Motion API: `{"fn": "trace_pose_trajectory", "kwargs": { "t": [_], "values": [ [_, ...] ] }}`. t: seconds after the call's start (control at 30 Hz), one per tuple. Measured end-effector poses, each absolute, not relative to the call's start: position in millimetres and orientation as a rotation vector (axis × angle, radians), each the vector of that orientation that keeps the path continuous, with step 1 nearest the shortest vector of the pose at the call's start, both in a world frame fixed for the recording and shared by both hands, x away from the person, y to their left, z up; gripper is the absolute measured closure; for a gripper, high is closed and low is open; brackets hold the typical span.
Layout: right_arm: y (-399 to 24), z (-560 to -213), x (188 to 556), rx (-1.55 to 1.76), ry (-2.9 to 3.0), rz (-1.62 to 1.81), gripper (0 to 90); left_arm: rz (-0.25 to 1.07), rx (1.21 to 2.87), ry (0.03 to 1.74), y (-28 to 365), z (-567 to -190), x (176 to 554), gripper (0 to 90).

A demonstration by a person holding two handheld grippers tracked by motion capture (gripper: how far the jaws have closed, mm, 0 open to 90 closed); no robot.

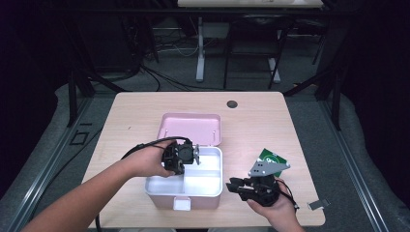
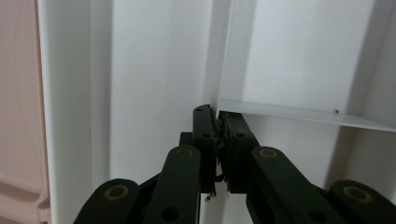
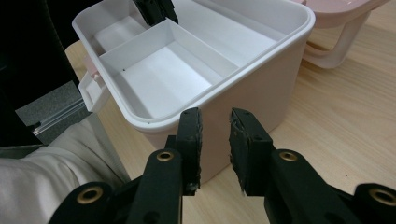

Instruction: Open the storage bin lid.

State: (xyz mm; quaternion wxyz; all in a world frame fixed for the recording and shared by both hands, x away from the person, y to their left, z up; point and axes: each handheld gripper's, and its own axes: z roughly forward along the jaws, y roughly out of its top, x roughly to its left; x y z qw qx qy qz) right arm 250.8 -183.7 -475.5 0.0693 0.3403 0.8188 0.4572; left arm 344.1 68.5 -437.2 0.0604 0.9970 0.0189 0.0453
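**Left claw clamped on the divider of the white tray**

A pink box (image 1: 183, 191) is seen on the table (image 1: 270, 121), with a white tray (image 1: 212, 186) seated in its top. The lid (image 1: 191, 126) lies open just behind the box. The left claw (image 2: 218, 122) is lowered into the tray and is closed on the thin upright divider (image 2: 223, 56), which is pinched between its pads; no gap is left beside the plastic. A cross wall (image 2: 303, 114) is met by the divider right at the pinch point. The right claw (image 3: 215, 135) is held just outside the box wall, at the box's right side, jaws slightly parted with nothing between them. A green card (image 1: 271, 158) lies on the table right of the box.
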Motion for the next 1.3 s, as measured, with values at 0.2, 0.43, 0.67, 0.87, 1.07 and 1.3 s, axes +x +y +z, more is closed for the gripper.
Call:
{"fn": "trace_pose_trajectory", "kwargs": {
  "t": [0.2,0.43,0.67,0.87,1.07,1.3],
  "values": [
    [-184,-476,251,1.029,2.462,1.384,73.5,0.151,3.026,0.033,67,-437,343,86.6],
    [-183,-476,252,1.029,2.463,1.381,73.5,0.161,3.037,0.012,66,-436,342,87.3],
    [-185,-476,252,1.036,2.457,1.374,73.5,0.163,3.033,0.033,66,-434,344,88.4],
    [-187,-476,252,1.04,2.447,1.378,73.5,0.172,3.026,0.035,67,-430,343,89.2],
    [-187,-474,252,1.036,2.45,1.382,73.4,0.207,3.014,0.025,69,-421,342,89.5],
    [-187,-474,253,1.039,2.447,1.387,73.3,0.233,3.001,0.037,75,-402,340,89.4]
  ]
}}
